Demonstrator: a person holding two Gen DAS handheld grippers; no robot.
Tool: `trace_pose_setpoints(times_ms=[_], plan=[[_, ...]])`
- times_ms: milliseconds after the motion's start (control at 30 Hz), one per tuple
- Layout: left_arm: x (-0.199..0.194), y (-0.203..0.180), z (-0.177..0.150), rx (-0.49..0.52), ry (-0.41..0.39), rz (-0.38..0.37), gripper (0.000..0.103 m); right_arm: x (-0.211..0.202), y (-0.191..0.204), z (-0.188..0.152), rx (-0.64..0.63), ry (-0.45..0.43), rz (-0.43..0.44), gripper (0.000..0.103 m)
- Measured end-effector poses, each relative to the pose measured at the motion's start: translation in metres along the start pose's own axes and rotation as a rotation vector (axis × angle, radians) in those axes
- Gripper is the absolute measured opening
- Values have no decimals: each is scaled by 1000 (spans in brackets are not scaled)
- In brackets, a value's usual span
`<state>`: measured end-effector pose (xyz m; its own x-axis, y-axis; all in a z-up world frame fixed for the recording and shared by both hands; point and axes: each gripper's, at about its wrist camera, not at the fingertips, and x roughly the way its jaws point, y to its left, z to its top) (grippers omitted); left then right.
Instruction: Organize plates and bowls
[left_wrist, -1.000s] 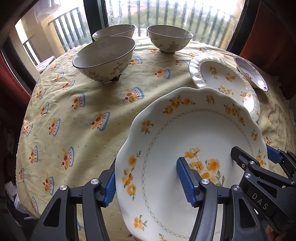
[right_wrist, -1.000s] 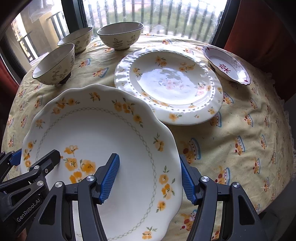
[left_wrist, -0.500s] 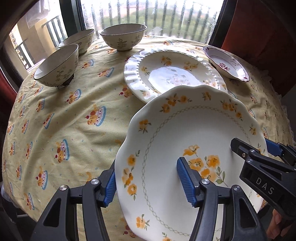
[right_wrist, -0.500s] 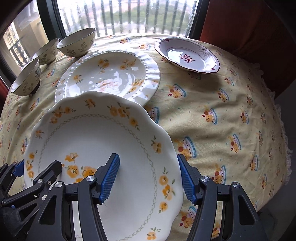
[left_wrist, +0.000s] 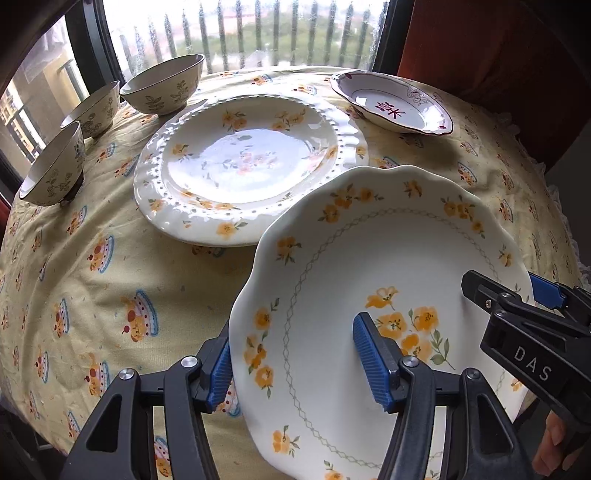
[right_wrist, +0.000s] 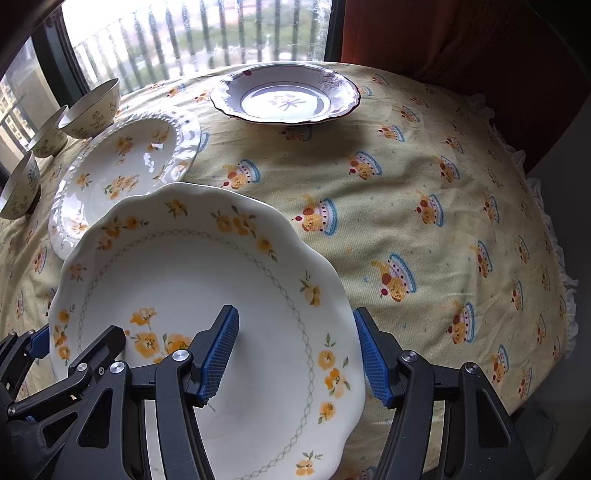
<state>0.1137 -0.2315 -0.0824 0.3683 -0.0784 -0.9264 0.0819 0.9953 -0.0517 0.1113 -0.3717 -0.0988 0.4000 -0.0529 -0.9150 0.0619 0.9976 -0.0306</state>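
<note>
Three patterned bowls stand in a row near the table's far left edge by the window: the near bowl (left_wrist: 55, 170), the middle bowl (left_wrist: 94, 110) and the far bowl (left_wrist: 164, 86); what shows of their insides is bare, though only the near one's hollow is seen well. Just beside the far bowl lies the beaded-rim plate (left_wrist: 240, 166), flat on the yellow tablecloth (left_wrist: 110, 288), with nothing on it but glare and its painted flowers. Toward the far right edge sits the shallow red-rimmed dish (left_wrist: 391, 105), also with nothing in it, apart from the beaded-rim plate. The scalloped plate with orange flowers (left_wrist: 369, 266) is carried above the near edge of the table, tilted, its far rim overlapping the near rim of the beaded-rim plate in both views; whether they touch cannot be told. It carries nothing. The left gripper (left_wrist: 299, 363) straddles the plate's left rim, one blue pad below and outside the edge, the other over the plate's face. The right gripper (right_wrist: 299, 354) straddles the right rim the same way, one pad on the plate's face, the other outside under the edge. Both sets of jaws stand moderately wide, each closed across the plate's rim and bearing it between them.
</note>
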Motion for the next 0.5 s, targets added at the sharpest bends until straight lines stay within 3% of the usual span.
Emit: trace_pose_setpoints(times_ms=[133, 267, 500], plan=[[4, -20, 6, 28, -13, 20, 62, 8, -20, 0, 46, 24, -7, 67], [12, -28, 14, -36, 16, -1, 62, 12, -35, 1, 81, 37, -7, 67], [24, -40, 16, -41, 43, 16, 62, 19, -50, 5, 96, 41, -5, 67]])
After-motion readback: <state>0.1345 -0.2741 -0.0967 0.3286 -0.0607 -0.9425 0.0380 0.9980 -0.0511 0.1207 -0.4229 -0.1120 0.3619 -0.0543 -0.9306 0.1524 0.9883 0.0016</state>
